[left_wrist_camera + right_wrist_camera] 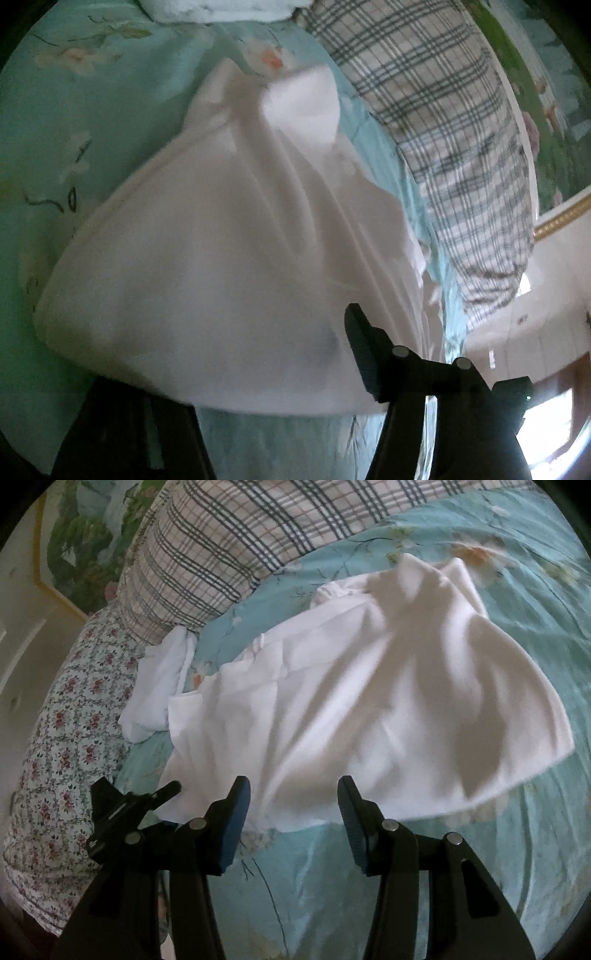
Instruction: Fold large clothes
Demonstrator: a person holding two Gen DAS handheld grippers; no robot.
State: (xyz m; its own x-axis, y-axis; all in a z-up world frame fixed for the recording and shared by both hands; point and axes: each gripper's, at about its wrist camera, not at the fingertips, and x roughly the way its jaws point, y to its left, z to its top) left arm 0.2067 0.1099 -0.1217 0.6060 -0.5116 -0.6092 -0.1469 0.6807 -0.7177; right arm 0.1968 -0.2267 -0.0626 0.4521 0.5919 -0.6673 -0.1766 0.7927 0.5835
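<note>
A large white garment (221,258) lies rumpled on the teal flowered bed sheet (55,147). In the left wrist view it is bunched up close, and its near edge drapes over the left finger. The other finger (364,354) stands bare in front of the cloth. My left gripper (251,362) is open, jaws wide apart, with loose fabric in the gap. In the right wrist view the garment (369,701) spreads across the sheet (480,849). My right gripper (293,808) is open just at the near hem, its pads not pressing on the cloth.
A plaid quilt or pillow (221,554) lies along the far side of the bed, also seen as the plaid bulk (443,129). A flowered pillow (66,757) sits at the left. A smaller crumpled white piece (159,686) rests beside the garment. Folded white cloth (221,9) lies at the top edge.
</note>
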